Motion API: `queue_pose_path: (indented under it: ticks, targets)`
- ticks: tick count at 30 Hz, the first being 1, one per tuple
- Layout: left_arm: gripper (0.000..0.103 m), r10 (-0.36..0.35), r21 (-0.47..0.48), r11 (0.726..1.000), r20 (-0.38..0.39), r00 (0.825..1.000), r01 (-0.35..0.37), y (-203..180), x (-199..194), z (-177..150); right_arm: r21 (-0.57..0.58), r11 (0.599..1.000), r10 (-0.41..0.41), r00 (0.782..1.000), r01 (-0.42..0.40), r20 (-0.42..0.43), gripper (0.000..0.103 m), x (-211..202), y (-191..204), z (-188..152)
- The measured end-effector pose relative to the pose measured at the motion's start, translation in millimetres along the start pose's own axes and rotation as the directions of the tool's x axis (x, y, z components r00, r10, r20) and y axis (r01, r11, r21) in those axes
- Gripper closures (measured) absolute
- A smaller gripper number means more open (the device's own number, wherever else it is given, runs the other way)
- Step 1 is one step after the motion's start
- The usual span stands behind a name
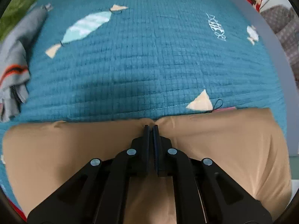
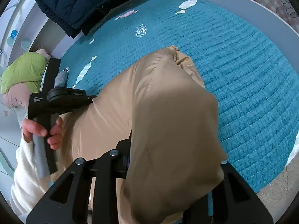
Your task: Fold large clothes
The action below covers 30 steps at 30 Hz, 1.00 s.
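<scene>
A large tan garment (image 1: 224,140) lies across the near side of a teal quilted bed cover (image 1: 149,56). My left gripper (image 1: 151,127) is shut on its far edge, and the cloth puckers at the fingertips. In the right wrist view the tan garment (image 2: 168,93) rises in a thick fold off the cover and drapes over my right gripper (image 2: 152,134), hiding its fingertips; the bunched cloth hangs from the jaws. A hand holds the left gripper (image 2: 93,98) at the garment's left edge.
A grey garment (image 1: 16,63) lies at the left edge of the bed. A dark navy jacket (image 2: 84,3) sits at the far corner, and a green and pink bundle (image 2: 22,74) beside the bed. The grey bed frame (image 2: 243,5) rims the teal cover (image 2: 243,74).
</scene>
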<state>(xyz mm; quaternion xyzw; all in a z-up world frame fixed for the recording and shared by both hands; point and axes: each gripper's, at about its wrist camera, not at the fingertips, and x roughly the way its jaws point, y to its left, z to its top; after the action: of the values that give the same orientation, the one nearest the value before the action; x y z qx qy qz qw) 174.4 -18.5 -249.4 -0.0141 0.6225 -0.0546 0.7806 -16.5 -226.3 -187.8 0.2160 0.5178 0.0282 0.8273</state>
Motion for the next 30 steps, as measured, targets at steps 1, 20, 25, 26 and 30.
queue_pose_path:
  ticks: [1, 20, 25, 26, 30]
  targets:
    - [0.098, 0.02, 0.008, 1.0, -0.001, 1.0, -0.02, -4, -4, -2, -0.014, 1.0, -0.009, 1.0, 0.009, -0.001, 0.073, 0, 2, 1]
    - [0.101, 0.051, 0.004, 0.999, 0.091, 0.995, -0.051, -10, -67, -148, -0.067, 0.997, -0.044, 0.998, 0.04, -0.055, 0.07, 4, 6, -8]
    - [0.101, -0.035, -0.054, 0.998, -0.026, 0.999, 0.034, 4, -47, -200, -0.061, 0.997, -0.051, 0.996, 0.046, -0.075, 0.064, 13, 1, -8]
    - [0.101, -0.036, -0.056, 0.998, -0.011, 0.999, 0.035, 4, -46, -202, -0.061, 0.997, -0.051, 0.996, 0.046, -0.079, 0.064, 15, 0, -8]
    - [0.101, 0.019, -0.023, 1.0, 0.037, 0.999, -0.019, -6, -48, -206, -0.07, 0.997, -0.037, 0.997, 0.033, -0.062, 0.073, 10, 5, -4]
